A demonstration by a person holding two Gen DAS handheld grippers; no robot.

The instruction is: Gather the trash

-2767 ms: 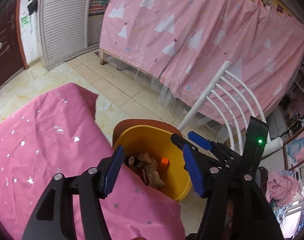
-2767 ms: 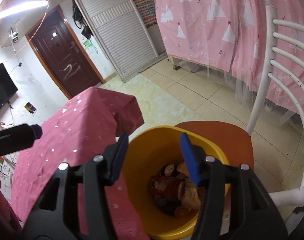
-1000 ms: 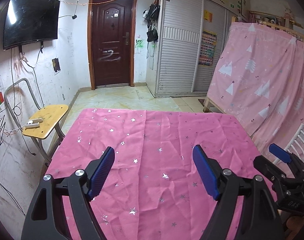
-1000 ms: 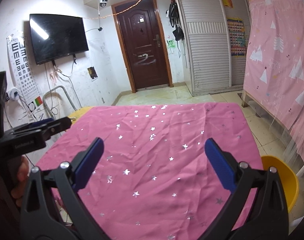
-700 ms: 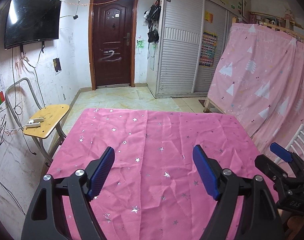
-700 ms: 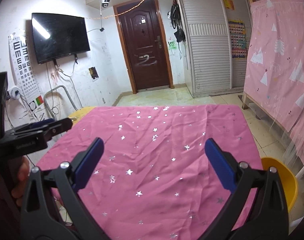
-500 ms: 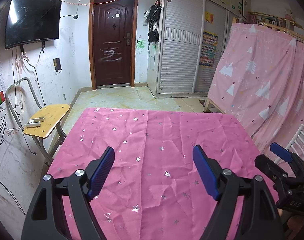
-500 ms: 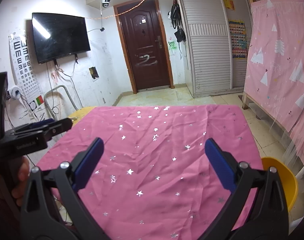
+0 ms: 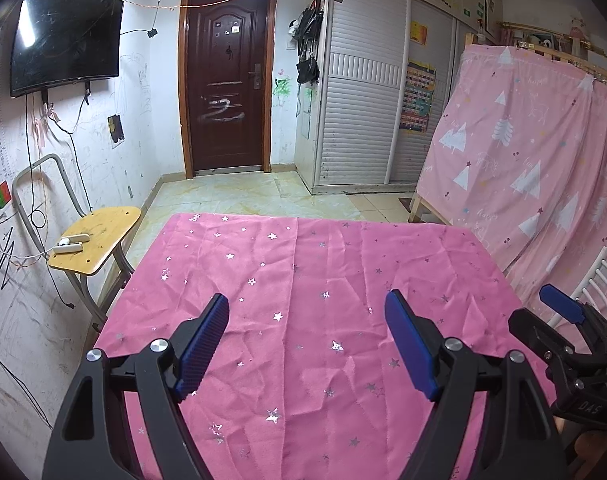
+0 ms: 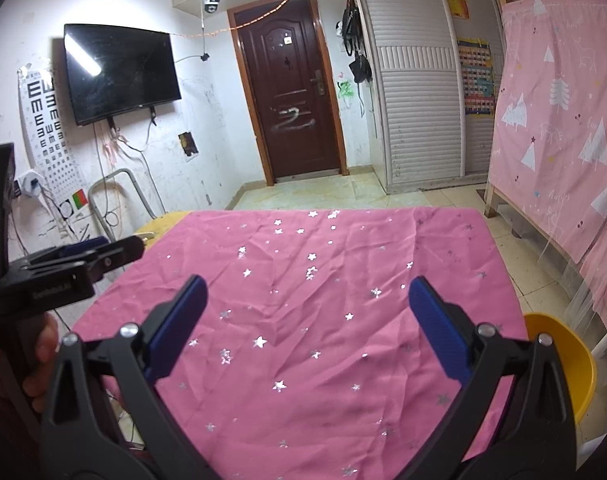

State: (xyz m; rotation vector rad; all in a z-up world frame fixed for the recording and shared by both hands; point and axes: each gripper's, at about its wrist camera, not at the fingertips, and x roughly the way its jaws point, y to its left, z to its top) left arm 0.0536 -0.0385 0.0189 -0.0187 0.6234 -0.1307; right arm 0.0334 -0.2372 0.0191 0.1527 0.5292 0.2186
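Both my left gripper point(image 9: 305, 350) and right gripper point(image 10: 305, 326) hover with fingers spread, empty, over the pink star-printed cloth-covered desk point(image 10: 323, 280). No trash visible on it. Yellow plastic bin point(image 10: 571, 354) sits beside the desk's right edge. Risk: fingers snagging loose cloth.

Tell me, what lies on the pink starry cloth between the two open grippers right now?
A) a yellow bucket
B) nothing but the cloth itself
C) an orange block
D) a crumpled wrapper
B: between the left gripper and right gripper, the pink cloth shows only stars and creases.
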